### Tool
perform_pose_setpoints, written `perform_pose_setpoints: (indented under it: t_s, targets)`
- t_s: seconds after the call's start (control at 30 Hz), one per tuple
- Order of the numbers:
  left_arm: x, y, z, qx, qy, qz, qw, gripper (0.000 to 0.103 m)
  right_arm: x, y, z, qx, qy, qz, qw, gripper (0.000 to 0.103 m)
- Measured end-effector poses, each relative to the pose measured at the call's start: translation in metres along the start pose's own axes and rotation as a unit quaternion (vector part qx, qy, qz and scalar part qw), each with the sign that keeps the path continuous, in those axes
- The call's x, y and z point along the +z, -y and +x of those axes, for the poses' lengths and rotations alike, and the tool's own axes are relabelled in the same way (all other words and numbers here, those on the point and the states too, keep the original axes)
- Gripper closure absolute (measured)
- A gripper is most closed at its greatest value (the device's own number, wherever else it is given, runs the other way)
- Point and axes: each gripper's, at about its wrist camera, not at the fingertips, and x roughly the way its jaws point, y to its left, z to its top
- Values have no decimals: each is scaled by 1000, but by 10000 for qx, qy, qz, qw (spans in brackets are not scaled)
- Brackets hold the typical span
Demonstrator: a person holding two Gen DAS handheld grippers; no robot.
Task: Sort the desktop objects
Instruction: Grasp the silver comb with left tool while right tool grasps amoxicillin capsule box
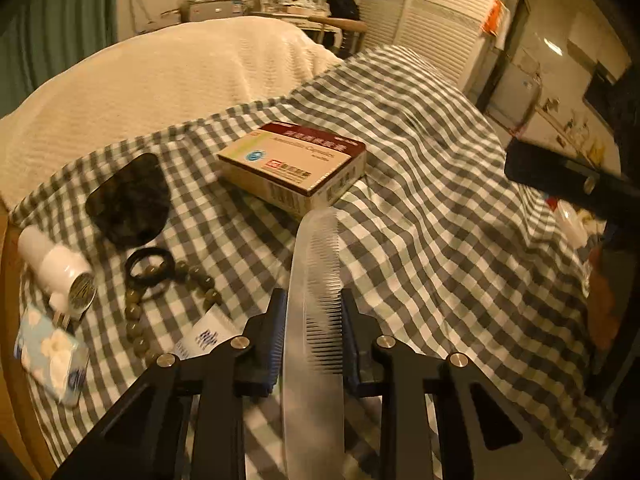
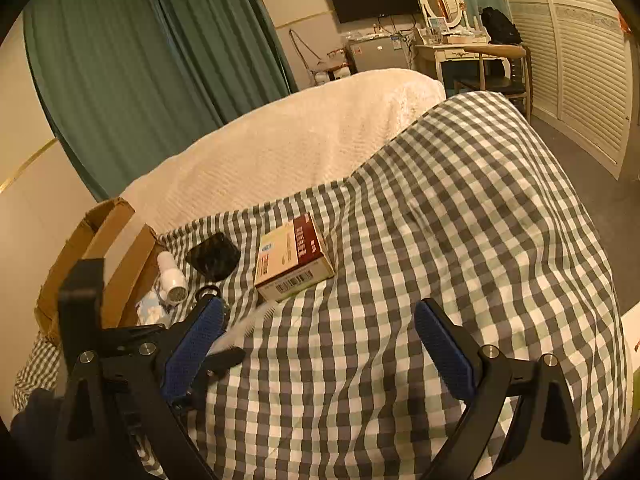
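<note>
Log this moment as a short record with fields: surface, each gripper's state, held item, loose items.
surface: checkered cloth
left gripper: shut on the translucent comb, held above the cloth
right gripper: open, holding nothing
medicine box: flat on the cloth, beyond the comb's tip
dark pouch: left of the box
white bottle: lying on its side
bead bracelet: beside a black ring
tissue pack: nearest left edge
cardboard box: open, at the far left

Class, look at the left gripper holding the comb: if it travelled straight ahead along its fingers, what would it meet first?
Probably the medicine box: the comb in the left gripper points its tip almost at the box's near corner. Depth is unclear.
</note>
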Motion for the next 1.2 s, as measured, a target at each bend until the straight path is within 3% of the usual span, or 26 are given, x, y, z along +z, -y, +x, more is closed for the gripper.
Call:
perform_pose_setpoints:
  t_s: [0.17,0.3,0.47,0.6,0.87,0.93,1.2]
  targets:
    - [0,-16,3,-270,-63,-492,9984,77,-1,-11,8,-125,-141,-252,9995,6]
    - [0,-19,0,-59,120,-681,9976,78,2,-23,19,-209,-208,-486,9984,6]
    - [0,-45,-22,638,504,-1115,9904,78,8,-36,41,-258,-388,-756,9961,6]
    - [-4,-72,-32,668,715,-1500,9838,78,17,-54,80,-335,-739,-1132,9903,6]
    - [-14,-96,-25,676,583,-1810,9794,78,15,-72,151,-883,-1238,-1804,9718,7]
    - [-14,-94,-26,697,608,-1793,9794,78,12,-73,150,-1023,-1183,-1875,9697,29]
    - [-14,-77,-46,845,865,-1513,9811,78,4,-88,79,-848,-391,-1670,9815,30]
